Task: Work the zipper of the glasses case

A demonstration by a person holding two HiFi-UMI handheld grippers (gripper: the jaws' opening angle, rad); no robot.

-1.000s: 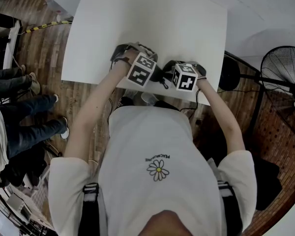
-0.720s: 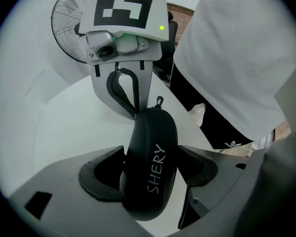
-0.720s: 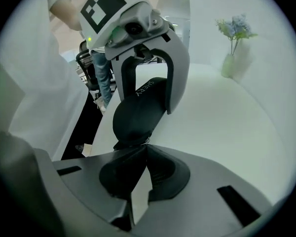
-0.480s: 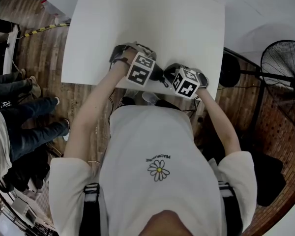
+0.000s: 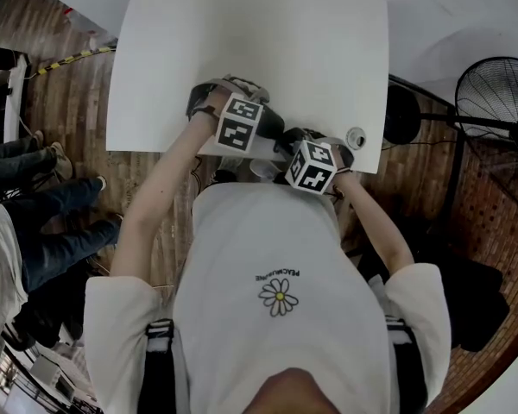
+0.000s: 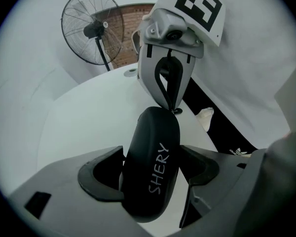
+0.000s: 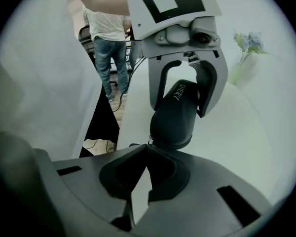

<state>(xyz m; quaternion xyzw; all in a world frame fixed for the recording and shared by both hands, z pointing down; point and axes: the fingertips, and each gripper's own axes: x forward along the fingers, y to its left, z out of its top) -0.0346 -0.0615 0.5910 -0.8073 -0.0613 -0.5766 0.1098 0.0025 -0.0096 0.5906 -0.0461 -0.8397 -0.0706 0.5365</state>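
Both grippers point steeply down at the near edge of the white table (image 5: 268,50), forearms angled in toward each other. Left gripper (image 6: 152,157) straddles the black glasses case (image 6: 155,130) across its width. Its jaws are wide and have just been opening a bit, pads against the case's sides. Right gripper (image 7: 147,146) sits nearer the torso, jaws fully closed, tips pinching what looks like the zipper pull (image 6: 177,111) at the case's end.
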